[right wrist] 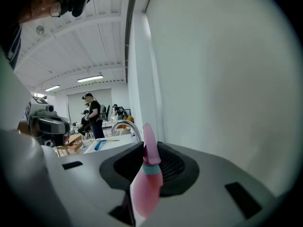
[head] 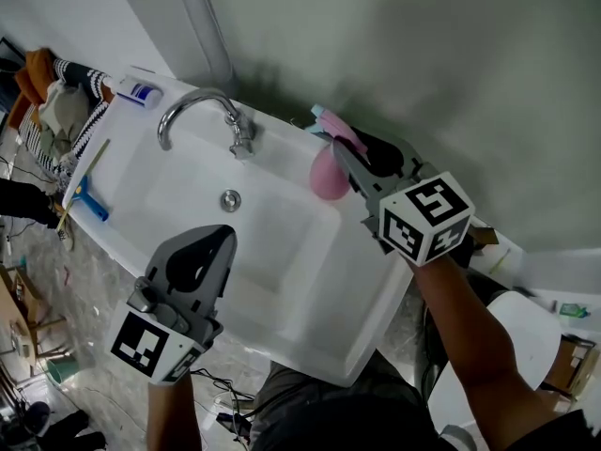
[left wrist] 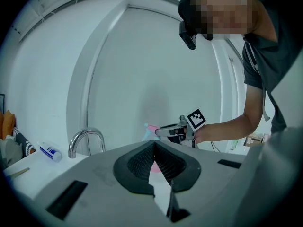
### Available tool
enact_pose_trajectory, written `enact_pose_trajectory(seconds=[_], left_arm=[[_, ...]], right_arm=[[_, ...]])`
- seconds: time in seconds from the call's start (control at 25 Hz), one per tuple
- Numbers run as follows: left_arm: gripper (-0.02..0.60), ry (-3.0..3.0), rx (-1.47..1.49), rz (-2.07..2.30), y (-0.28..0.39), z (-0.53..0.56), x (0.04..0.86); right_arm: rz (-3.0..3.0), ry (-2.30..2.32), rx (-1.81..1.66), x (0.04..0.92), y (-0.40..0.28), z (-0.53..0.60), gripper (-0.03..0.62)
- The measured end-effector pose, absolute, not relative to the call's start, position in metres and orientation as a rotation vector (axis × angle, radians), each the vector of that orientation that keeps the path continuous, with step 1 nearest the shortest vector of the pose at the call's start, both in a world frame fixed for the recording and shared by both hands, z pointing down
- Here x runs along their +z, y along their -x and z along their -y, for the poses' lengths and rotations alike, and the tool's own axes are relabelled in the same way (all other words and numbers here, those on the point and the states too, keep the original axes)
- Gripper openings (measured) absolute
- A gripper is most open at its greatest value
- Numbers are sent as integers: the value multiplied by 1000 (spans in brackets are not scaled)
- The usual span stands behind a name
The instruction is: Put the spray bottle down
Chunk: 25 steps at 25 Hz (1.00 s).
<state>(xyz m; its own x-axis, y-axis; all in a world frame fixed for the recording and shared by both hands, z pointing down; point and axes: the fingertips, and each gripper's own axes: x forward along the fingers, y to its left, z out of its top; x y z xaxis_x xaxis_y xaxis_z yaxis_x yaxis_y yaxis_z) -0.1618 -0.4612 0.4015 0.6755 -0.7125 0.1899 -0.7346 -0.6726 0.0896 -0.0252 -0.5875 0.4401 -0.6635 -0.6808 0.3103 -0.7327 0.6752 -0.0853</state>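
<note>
A white sink (head: 310,346) stands against a grey-green wall, with its chrome faucet (head: 192,106) at the upper left of the head view and the drain near the basin's middle. A tube (head: 141,90) lies on the back ledge at far upper left.

Right of centre in the upper half of the head view, the right gripper (head: 346,158) is clenched on a pink spray bottle (head: 329,172). It holds the bottle over the sink's rear right edge, close to the wall. In the right gripper view the jaws pinch the bottle (right wrist: 146,183) around its neck. The spray head rises above the pads and the rounded body hangs below them, so its long axis runs roughly upright with a slight tilt. No view settles whether the base touches the ledge; it appears to hang just clear.

The left gripper (head: 218,238) sits in the lower left over the front of the basin, well apart from the bottle. Its jaws are together with nothing between them.

The put-down belongs to the right hand alone. The landing surface lies directly beneath the bottle's base, either the narrow rear ledge or the basin just beside it. The move probably calls for lowering the bottle base-first and keeping the body upright so it stands when the jaws let go. On a rim this narrow, tipping into the basin is the likely hazard.
</note>
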Motion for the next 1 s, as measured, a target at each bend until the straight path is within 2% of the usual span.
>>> enact_pose_trajectory(seconds=[1.0], left_arm=[[5, -2630, 178, 1152, 187, 493, 461]], right_arm=[[2687, -1073, 258, 504, 68, 634, 91]])
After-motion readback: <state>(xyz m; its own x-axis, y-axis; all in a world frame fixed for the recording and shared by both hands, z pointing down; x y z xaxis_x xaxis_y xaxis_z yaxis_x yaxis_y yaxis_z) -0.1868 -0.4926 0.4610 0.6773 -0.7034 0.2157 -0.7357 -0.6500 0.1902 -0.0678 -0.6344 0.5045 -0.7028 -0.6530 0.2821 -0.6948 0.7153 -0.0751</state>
